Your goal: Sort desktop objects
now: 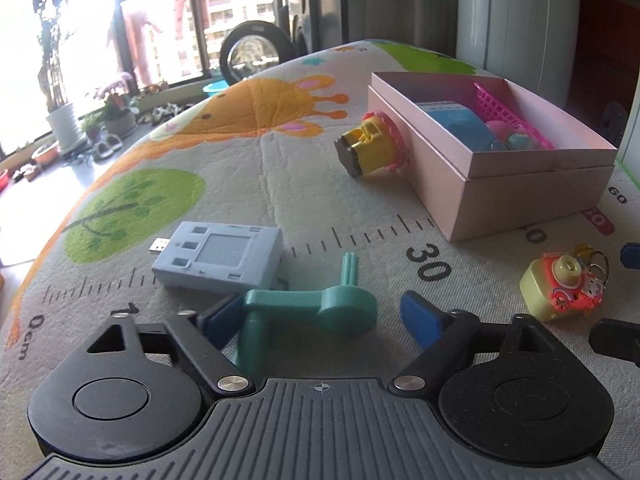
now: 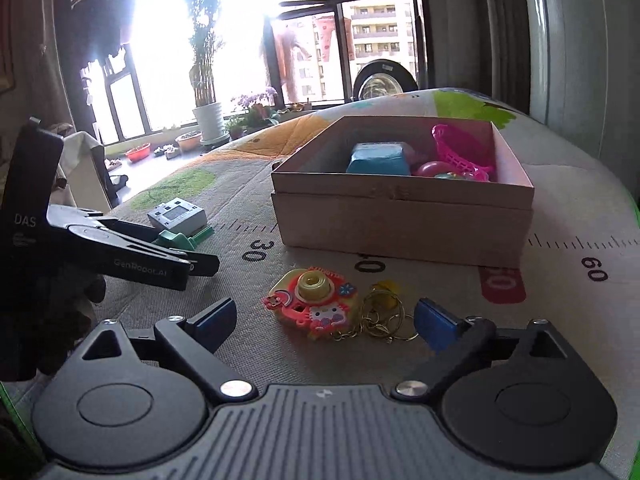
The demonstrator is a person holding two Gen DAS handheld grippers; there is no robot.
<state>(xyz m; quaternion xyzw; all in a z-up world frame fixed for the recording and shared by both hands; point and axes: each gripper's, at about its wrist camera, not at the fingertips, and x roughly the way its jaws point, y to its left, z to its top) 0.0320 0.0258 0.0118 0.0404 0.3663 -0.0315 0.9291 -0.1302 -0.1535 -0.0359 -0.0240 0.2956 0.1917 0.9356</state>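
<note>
Sunlit windows and potted plants sit behind a desk covered by a cartoon mat (image 1: 256,184) printed with a ruler. Both tools have their jaws spread and empty: the left gripper (image 1: 320,320) straddles a teal plastic bracket (image 1: 320,308), the right gripper (image 2: 326,320) frames a toy camera keychain (image 2: 312,306) — yellow body, red rubber face, gold rings. Closing on each toy's solid body, not the loose rings, looks wise before lifting toward the pink box (image 2: 404,224) near the far edge. A grey-blue gadget (image 1: 218,260) lies just beyond the bracket.
</note>
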